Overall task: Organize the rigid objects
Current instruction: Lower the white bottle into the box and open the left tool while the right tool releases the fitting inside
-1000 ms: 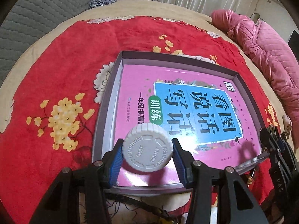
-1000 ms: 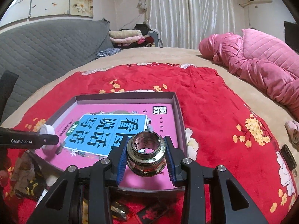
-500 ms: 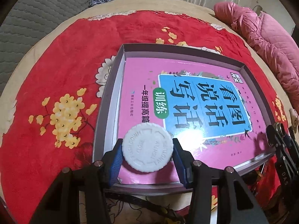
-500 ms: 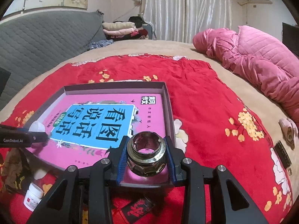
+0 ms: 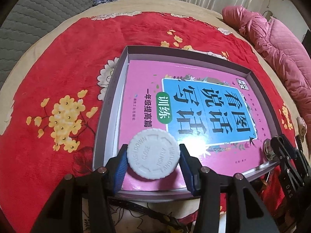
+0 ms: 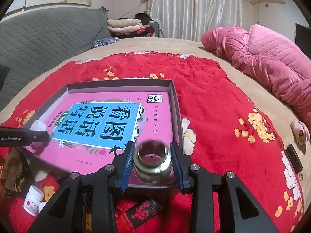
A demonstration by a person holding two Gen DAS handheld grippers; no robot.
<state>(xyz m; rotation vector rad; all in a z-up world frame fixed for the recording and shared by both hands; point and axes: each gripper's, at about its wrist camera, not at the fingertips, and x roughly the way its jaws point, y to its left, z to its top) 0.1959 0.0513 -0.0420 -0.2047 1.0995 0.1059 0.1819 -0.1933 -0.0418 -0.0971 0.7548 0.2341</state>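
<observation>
**Both grippers over the tray's near edge**

We are seeing the grey tray (image 5: pixel 108 104) lying on the red blanket (image 5: pixel 64 62), holding a pink book (image 5: pixel 175 77). Our left gripper (image 5: pixel 153 162) is clamping the white cap (image 5: pixel 153 153) over the near left corner. Our right gripper (image 6: pixel 152 160) is sitting slightly apart around the metal fitting (image 6: pixel 152 160) at the near right corner. Only the right view is showing a white bottle (image 6: pixel 33 200) and red packet (image 6: pixel 141 211) lying off the tray's near edge.
</observation>
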